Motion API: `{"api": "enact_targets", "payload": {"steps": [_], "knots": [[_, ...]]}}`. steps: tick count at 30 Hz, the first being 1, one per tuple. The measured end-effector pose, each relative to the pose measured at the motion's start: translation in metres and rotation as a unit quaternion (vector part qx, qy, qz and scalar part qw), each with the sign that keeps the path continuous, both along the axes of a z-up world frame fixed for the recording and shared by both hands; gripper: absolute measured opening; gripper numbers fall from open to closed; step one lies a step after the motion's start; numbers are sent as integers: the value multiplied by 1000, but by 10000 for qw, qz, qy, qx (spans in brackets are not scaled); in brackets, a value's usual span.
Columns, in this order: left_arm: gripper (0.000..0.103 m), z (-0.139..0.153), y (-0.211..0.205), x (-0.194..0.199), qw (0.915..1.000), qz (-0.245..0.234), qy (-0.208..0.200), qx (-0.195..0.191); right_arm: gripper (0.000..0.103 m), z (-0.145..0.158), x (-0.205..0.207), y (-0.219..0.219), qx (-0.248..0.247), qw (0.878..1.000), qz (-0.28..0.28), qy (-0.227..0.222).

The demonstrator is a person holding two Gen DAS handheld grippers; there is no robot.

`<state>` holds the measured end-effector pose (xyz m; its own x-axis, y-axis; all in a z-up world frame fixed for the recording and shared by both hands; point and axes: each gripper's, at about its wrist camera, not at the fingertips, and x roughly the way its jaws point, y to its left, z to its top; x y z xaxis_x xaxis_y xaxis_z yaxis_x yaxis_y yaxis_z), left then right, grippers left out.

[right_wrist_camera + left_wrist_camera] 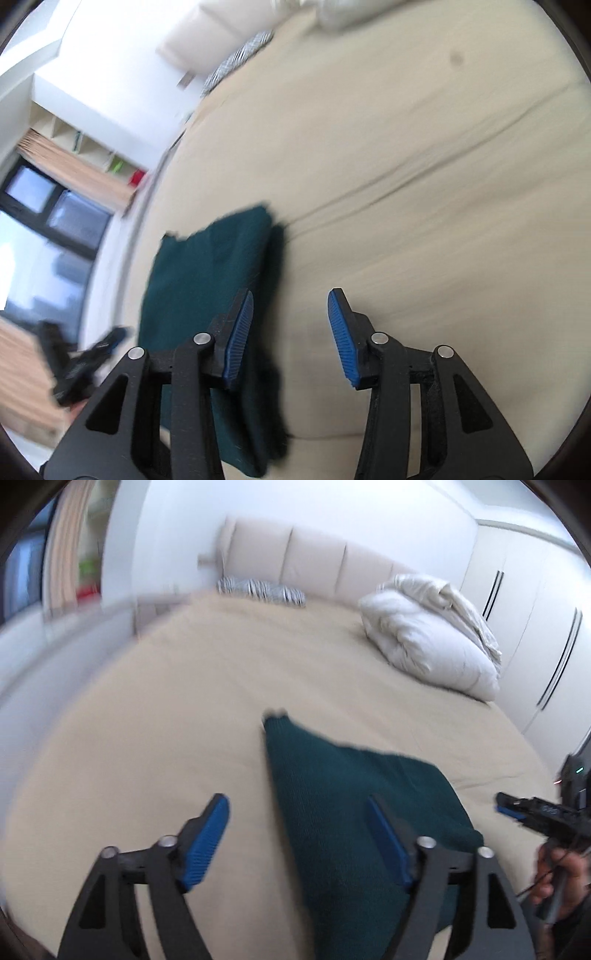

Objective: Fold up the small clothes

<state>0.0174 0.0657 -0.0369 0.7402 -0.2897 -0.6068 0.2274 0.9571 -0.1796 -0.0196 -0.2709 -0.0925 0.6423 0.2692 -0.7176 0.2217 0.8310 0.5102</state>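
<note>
A: Which step is the person at?

B: By the look of it, between folds. The green sweater (354, 812) lies on the near part of the bed (207, 686), and it seems to be doubled over already, with a second layer showing along its right edge in the right wrist view. Neither tool grips it.

A: How do the jaws stand?

B: The left gripper (299, 834) has its jaws spread wide; its right finger is over the cloth and its left finger over bare sheet, and whether they touch cannot be told. The right gripper (291, 339) is also spread, with its left finger over the sweater's right edge and its right finger over the sheet. Nothing is pinched by either.

A: So what does the next move call for?

B: Probably taking hold of an edge or a corner with each tool and bringing it across for another fold, or simply leaving the piece if it is judged finished. The pictures are blurred, so the exact edges are hard to pick out.

A: And the count?

B: One sweater, two grippers, one white duvet (432, 635) bundled at the far right, and one striped pillow (260, 589) by the headboard (314, 568).
</note>
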Motion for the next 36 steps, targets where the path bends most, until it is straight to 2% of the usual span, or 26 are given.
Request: {"api": "enact_targets", "payload": {"steps": [1, 2, 3, 5, 6, 7, 8, 11, 12, 14, 17, 20, 21, 22, 24, 26, 28, 32, 36], "knots": [[103, 9, -2, -10, 9993, 93, -310, 164, 42, 15, -8, 7, -421, 9989, -19, -189], [103, 21, -5, -25, 9967, 233, -714, 312, 42, 24, -14, 8, -675, 9973, -8, -292], [103, 27, -6, -32, 9949, 268, -910, 348, 42, 36, -19, 14, -1004, 9940, 0, -423], [103, 40, -9, -45, 9911, 325, -1220, 415, 51, 58, -32, 23, -1784, 9817, -32, -671], [103, 46, -10, -52, 9878, 452, -1401, 508, 70, 69, -37, 31, -2087, 9747, -68, -795], [103, 54, -12, -58, 9838, 590, -1560, 651, 85, 79, -44, 29, -2353, 9671, -130, -956], [103, 58, -11, -62, 9817, 666, -1622, 747, 89, 93, -52, 38, -2626, 9568, -231, -1227], [103, 78, -13, -79, 9677, 1110, -1937, 1168, 102, 127, -80, 60, -3181, 9224, -574, -2113], [103, 83, -13, -81, 9653, 1209, -1950, 1249, 103, 139, -92, 65, -3254, 9106, -763, -2433], [103, 93, -11, -82, 9681, 1141, -1887, 1193, 103, 161, -106, 68, -3164, 9019, -901, -2799], [103, 101, -10, -80, 9765, 1159, -1585, 891, 103, 186, -117, 66, -3059, 9015, -1102, -2857], [103, 95, -9, -75, 9818, 1253, -1125, 877, 103, 202, -123, 69, -3155, 8981, -1240, -2803], [103, 91, -10, -74, 9828, 1256, -1005, 906, 103, 205, -124, 70, -3141, 9003, -1177, -2775], [103, 86, -12, -73, 9843, 1230, -858, 933, 103, 205, -130, 77, -3103, 9056, -1104, -2673], [103, 72, -18, -70, 9881, 1102, -533, 934, 103, 202, -130, 79, -2875, 9276, -831, -2235], [103, 55, -26, -69, 9896, 1000, -215, 1015, 103, 190, -118, 78, -2420, 9546, -517, -1656], [103, 40, -33, -69, 9901, 872, 31, 1102, 103, 172, -112, 81, -2150, 9671, -387, -1302], [103, 11, -45, -71, 9883, 691, 450, 1286, 103, 133, -100, 94, -2279, 9703, -226, -773], [103, -9, -41, -68, 9877, 659, 845, 1137, 103, 89, -82, 100, -2393, 9709, 22, -132]]}}
